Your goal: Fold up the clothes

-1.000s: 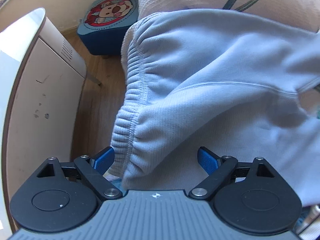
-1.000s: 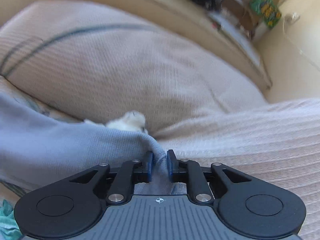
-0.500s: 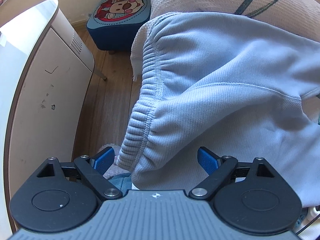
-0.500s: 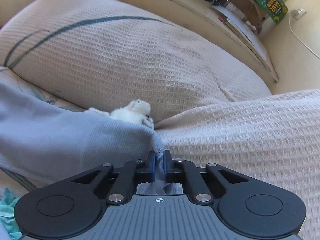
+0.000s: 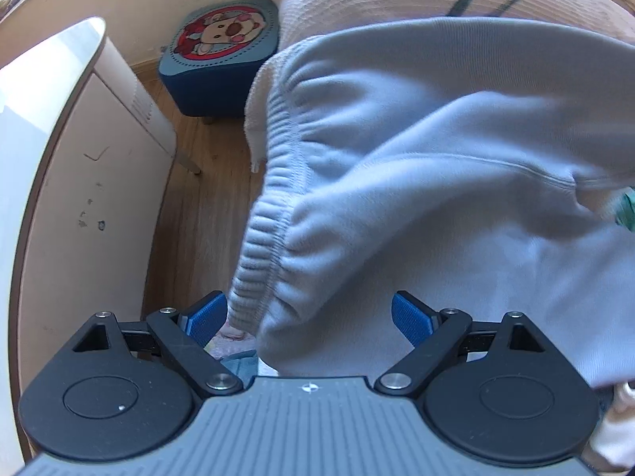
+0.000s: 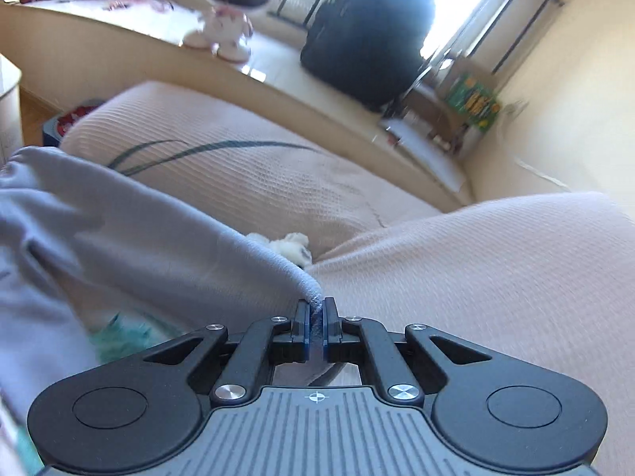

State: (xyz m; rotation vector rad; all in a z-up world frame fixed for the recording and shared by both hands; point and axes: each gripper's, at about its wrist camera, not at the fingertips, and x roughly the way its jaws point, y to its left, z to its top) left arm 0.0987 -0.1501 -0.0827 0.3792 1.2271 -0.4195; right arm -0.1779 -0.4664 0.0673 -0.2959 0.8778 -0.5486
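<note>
A light blue sweatshirt (image 5: 416,166) lies over the edge of a bed, its ribbed hem (image 5: 262,246) hanging toward the floor. My left gripper (image 5: 309,317) is open, its blue pads either side of the hem fold, not closed on it. In the right wrist view my right gripper (image 6: 315,317) is shut on a corner of the same sweatshirt (image 6: 139,238) and holds it lifted above the bed cover (image 6: 476,277).
A white cabinet (image 5: 79,198) stands left of the bed across a strip of wooden floor (image 5: 198,214). A blue cartoon stool (image 5: 222,51) sits beyond. A beige pillow (image 6: 238,174), a small white plush toy (image 6: 289,246), teal cloth (image 6: 123,337) and a window ledge with a black bag (image 6: 369,39) show.
My right gripper has lifted and tilted up with the sweatshirt corner, bringing the window ledge into view. My left gripper stayed open by the hem, shifting slightly.
</note>
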